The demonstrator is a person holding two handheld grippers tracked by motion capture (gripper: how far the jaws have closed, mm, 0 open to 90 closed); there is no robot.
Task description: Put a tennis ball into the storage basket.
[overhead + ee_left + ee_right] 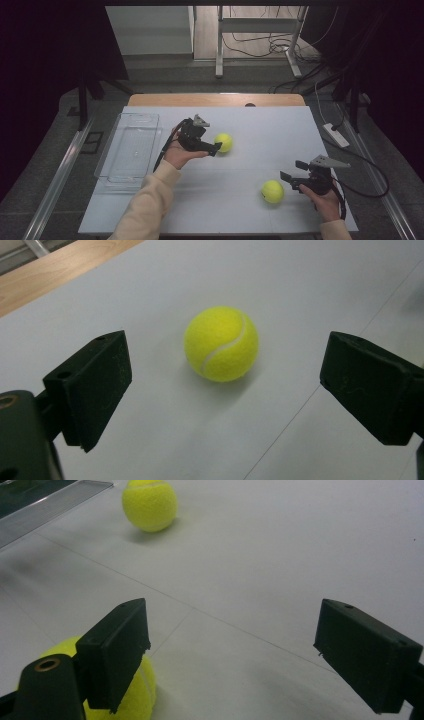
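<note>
While both tools gape, clear tray (131, 150) left, balls (224, 142) seemingly unobstructed.

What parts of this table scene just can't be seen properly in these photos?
- Near tennis ball, right gripper view: mostly hidden behind the right tongs' own jaw and cut off by the bottom edge.
- Clear tray, high view: too see-through to tell whether anything lies inside.
- Left tongs, high view: the hand covers the body.

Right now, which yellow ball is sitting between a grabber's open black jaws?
The farther tennis ball, ahead of the left gripper and centred between its jaws. The nearer tennis ball sits beside the right gripper.
</note>
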